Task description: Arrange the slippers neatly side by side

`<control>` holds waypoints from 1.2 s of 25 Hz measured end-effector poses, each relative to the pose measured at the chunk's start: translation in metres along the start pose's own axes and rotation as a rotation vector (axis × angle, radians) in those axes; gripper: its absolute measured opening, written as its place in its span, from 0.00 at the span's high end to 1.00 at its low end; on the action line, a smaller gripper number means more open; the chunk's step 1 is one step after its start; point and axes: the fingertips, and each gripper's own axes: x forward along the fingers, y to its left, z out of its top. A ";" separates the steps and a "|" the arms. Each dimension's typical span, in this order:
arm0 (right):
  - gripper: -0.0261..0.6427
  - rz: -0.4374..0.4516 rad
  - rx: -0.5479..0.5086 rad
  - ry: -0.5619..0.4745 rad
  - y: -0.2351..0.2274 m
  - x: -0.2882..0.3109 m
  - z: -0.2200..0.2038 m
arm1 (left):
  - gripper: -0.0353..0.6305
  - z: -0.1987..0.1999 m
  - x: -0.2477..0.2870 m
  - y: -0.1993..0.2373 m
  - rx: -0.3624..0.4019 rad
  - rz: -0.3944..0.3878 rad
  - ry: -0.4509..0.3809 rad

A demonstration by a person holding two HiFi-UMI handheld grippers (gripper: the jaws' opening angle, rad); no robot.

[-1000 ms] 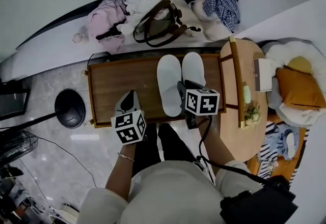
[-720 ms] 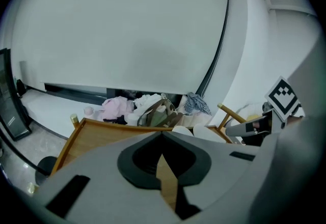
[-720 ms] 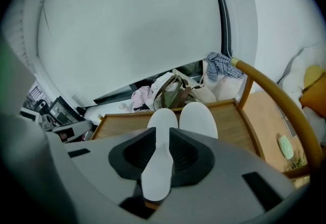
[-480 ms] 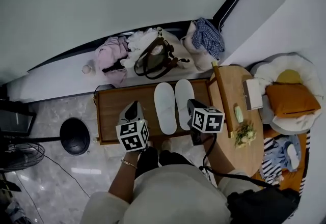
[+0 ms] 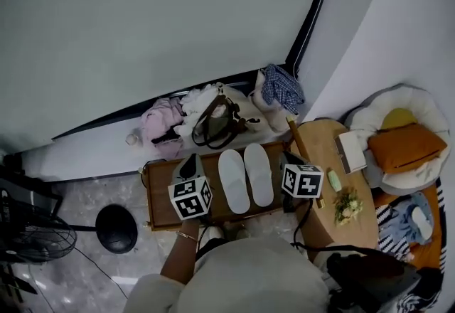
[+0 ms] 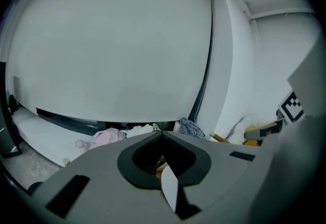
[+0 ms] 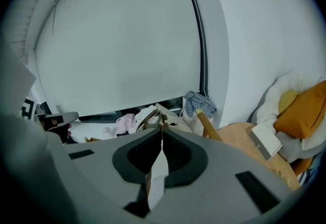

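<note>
Two white slippers [image 5: 234, 181] [image 5: 259, 173] lie side by side, toes away from me, on a low wooden table [image 5: 165, 194]. My left gripper [image 5: 188, 162] hangs above the table's left part, apart from the slippers, jaws shut and empty [image 6: 162, 134]. My right gripper [image 5: 287, 160] is held just right of the slippers, clear of them. Its jaws have just been closing and now meet with nothing between them [image 7: 162, 127]. A strip of white slipper [image 6: 169, 190] shows through the gap below the left jaws, and another white slipper strip [image 7: 158, 174] below the right jaws.
A brown bag [image 5: 217, 123], pink clothes [image 5: 162, 123] and a checked cloth [image 5: 283, 87] lie on the ledge behind the table. A round wooden side table [image 5: 355, 215] stands at the right, with an orange cushion [image 5: 405, 148] beyond. A black round stand base [image 5: 116, 228] and a fan [image 5: 35, 233] are at the left.
Both grippers have risen and drawn back from the slippers, and the head view now takes in more wall. The slippers have stayed side by side on the table.
</note>
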 end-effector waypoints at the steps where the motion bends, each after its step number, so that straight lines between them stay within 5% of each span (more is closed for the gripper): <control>1: 0.90 -0.013 0.008 -0.011 -0.005 -0.002 0.004 | 0.93 0.004 0.003 0.000 0.007 -0.004 -0.003; 30: 0.91 -0.091 0.031 -0.051 -0.015 -0.032 -0.008 | 0.93 -0.005 -0.007 -0.010 0.045 -0.044 0.022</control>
